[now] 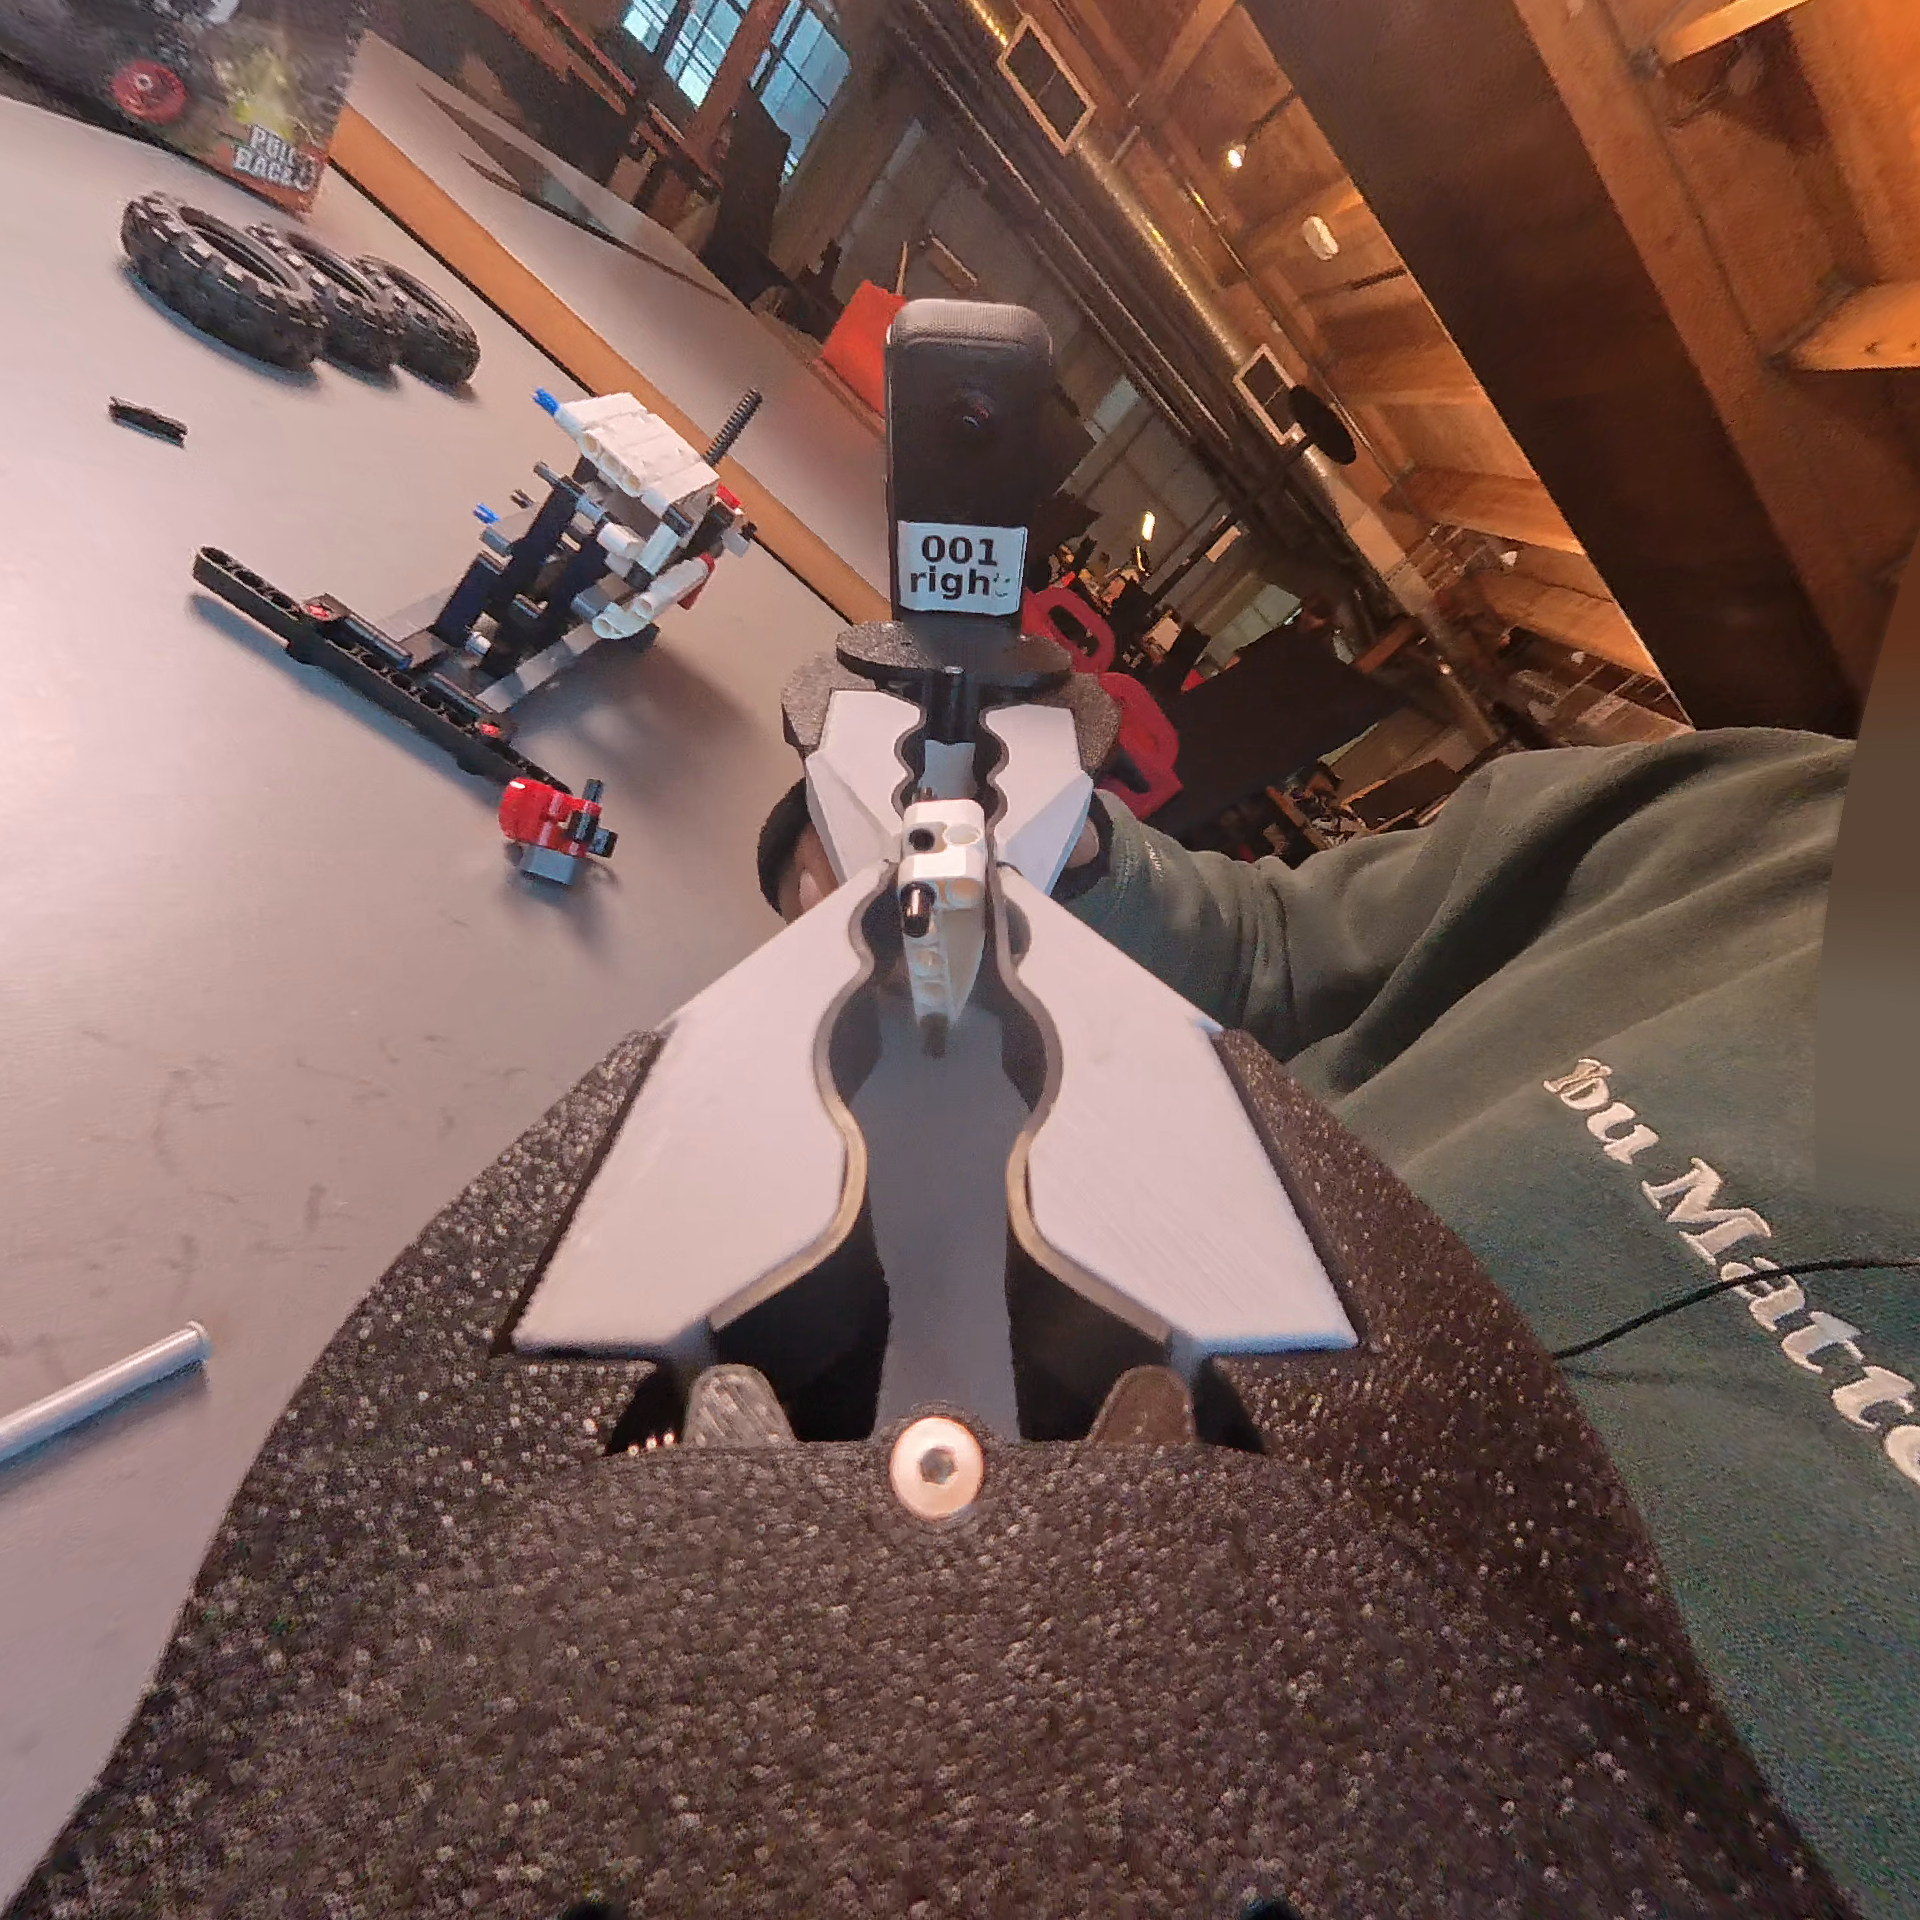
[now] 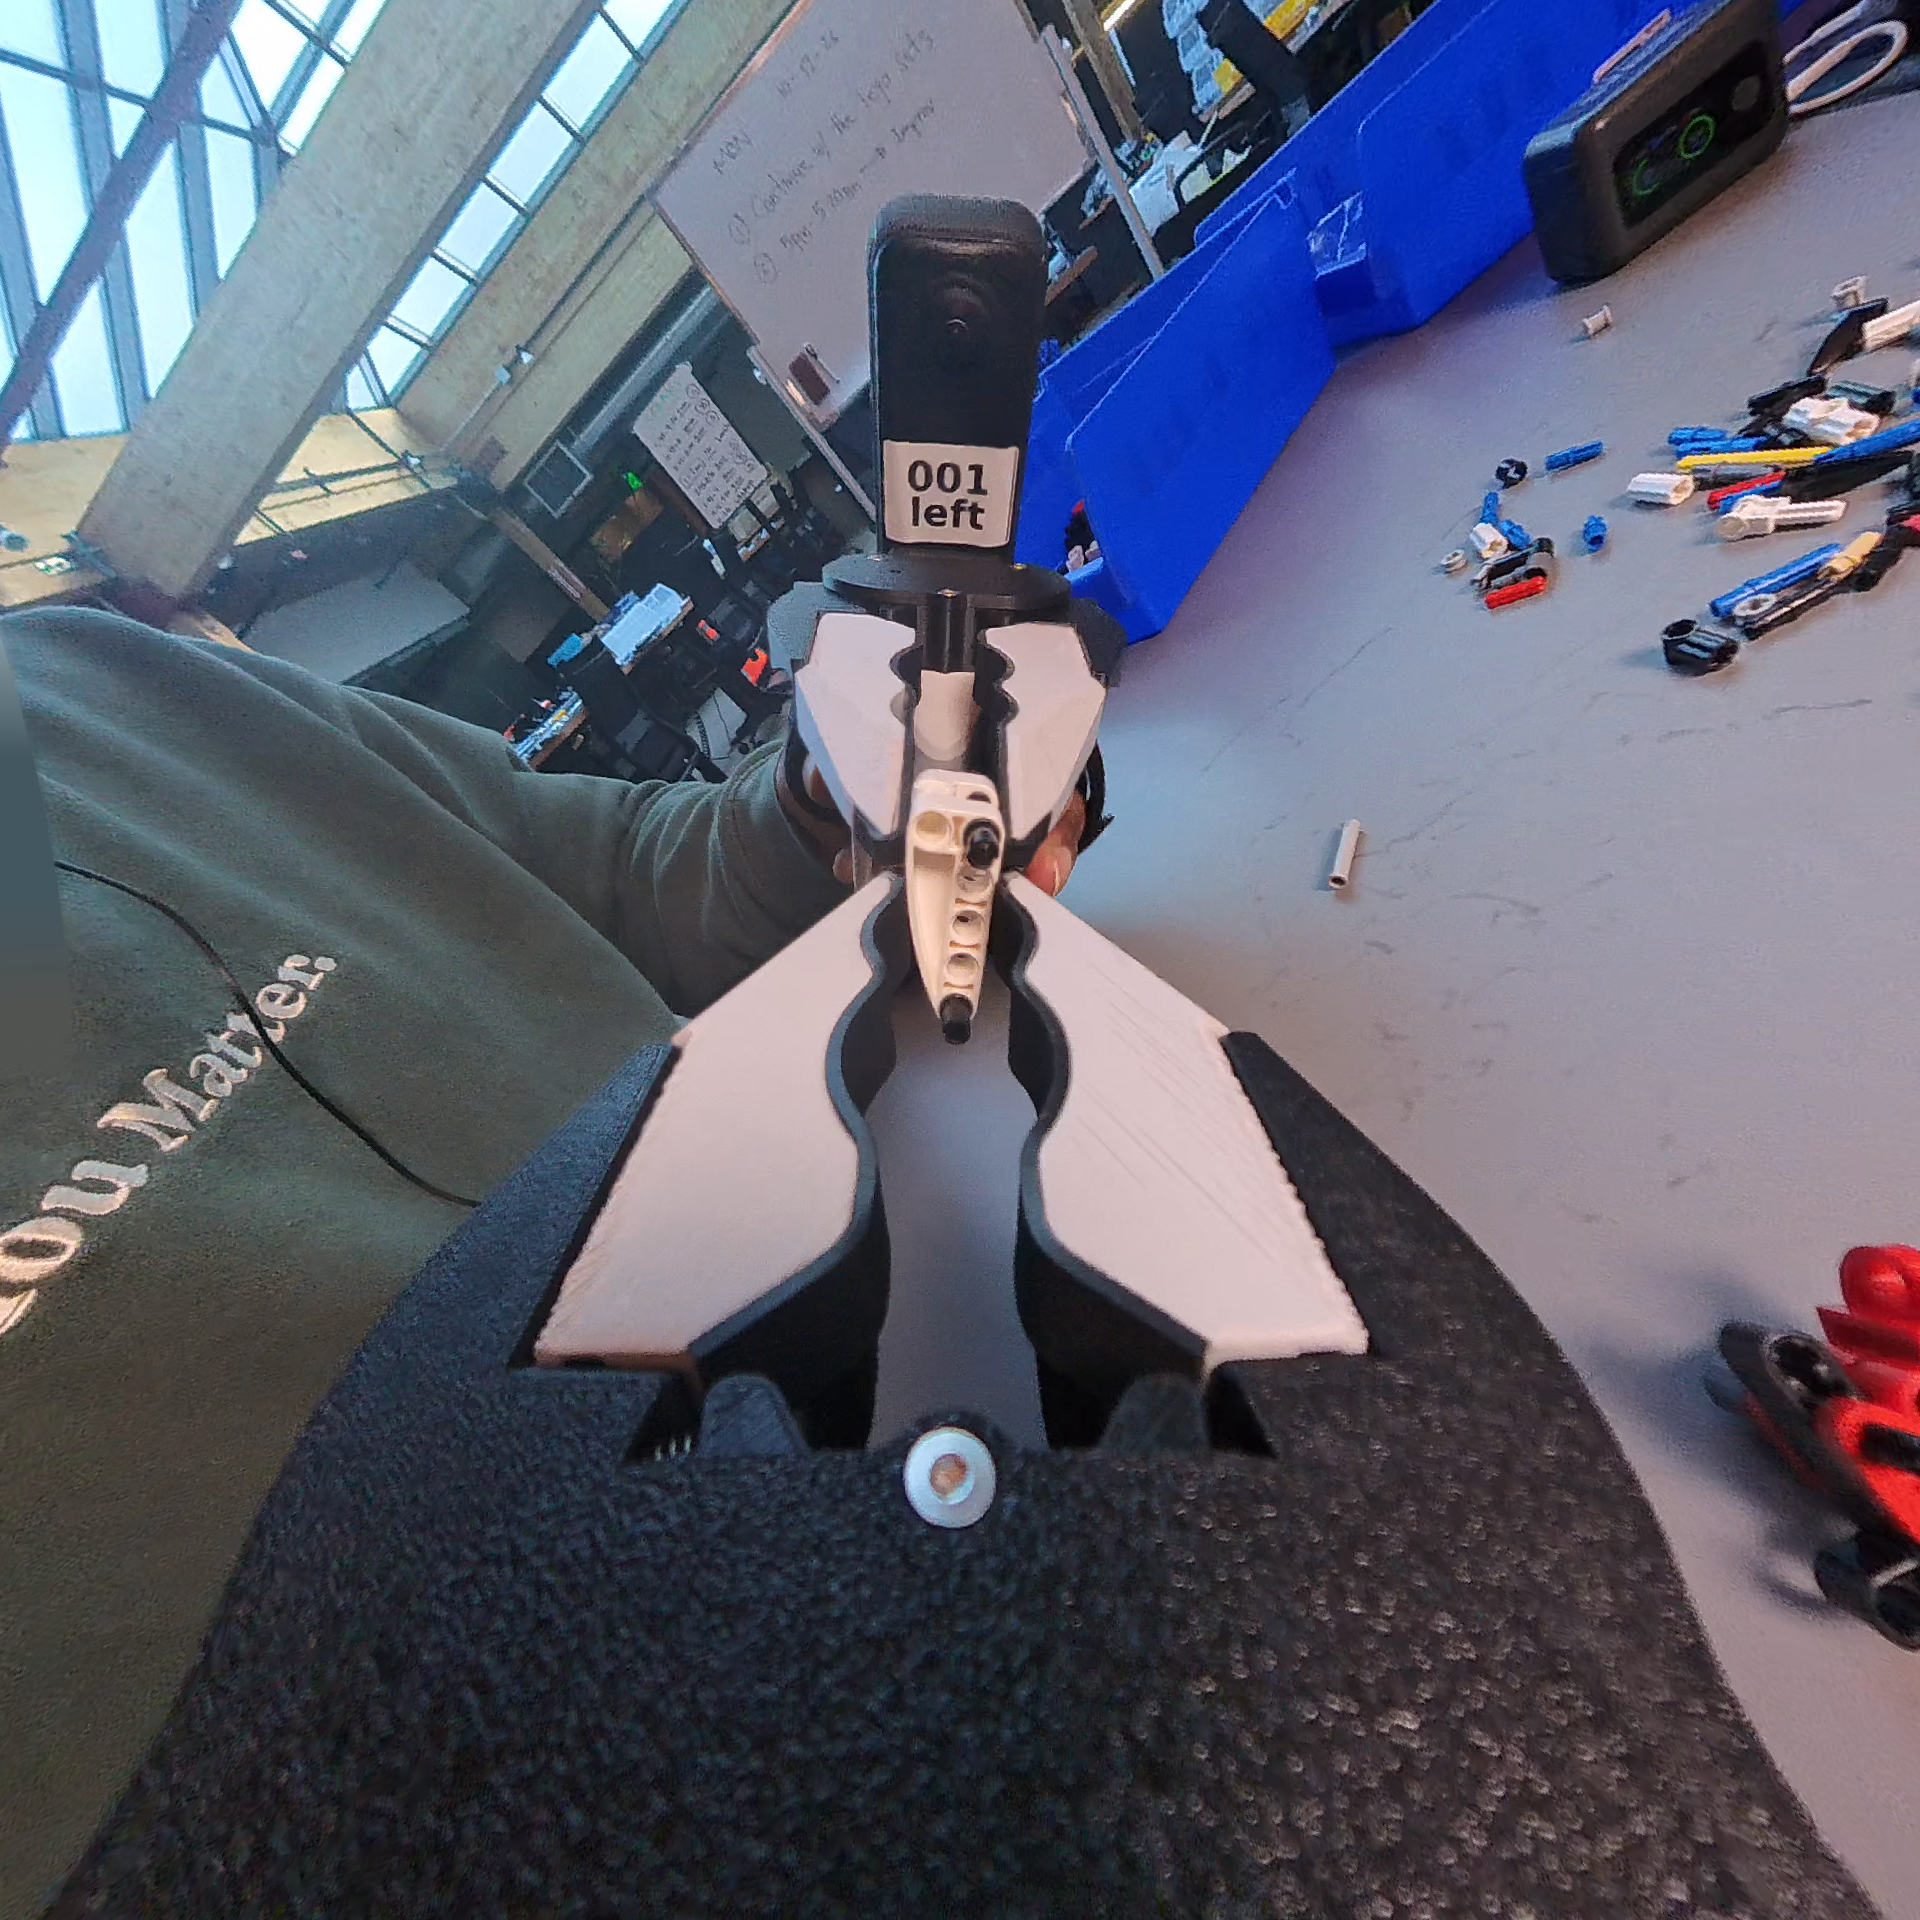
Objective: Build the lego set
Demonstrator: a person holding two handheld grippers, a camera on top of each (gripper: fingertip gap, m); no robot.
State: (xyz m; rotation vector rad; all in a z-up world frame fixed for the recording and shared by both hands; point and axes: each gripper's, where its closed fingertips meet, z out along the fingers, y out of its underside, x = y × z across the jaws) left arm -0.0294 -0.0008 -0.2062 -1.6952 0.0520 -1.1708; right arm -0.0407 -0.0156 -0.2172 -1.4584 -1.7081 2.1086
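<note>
Left gripper point(image 1: 940, 914) and right gripper point(image 2: 951, 914): tip to tip above the grey table point(image 1: 208, 1039), both clamped on one white Lego beam point(image 1: 940, 935) carrying black pins.

Camera point(image 1: 966, 457) on each gripper: one white printed label apiece.

Partly built Lego model point(image 1: 520, 582), black, white and red: far left.

Tyres point(image 1: 291, 286): three, black, beyond it.

Loose parts pile point(image 2: 1756, 499): far right.

Blue bins point(image 2: 1195, 416), whiteboard point(image 2: 852, 135) with handwriting: behind.

Green sweatshirt point(image 2: 260, 987): embroidered lettering.

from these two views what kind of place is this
Probably a shared workshop or maker space in a converted industrial hall: exposed timber beams, a whiteboard, blue storage bins, and loose lego parts on a grey table.
</note>
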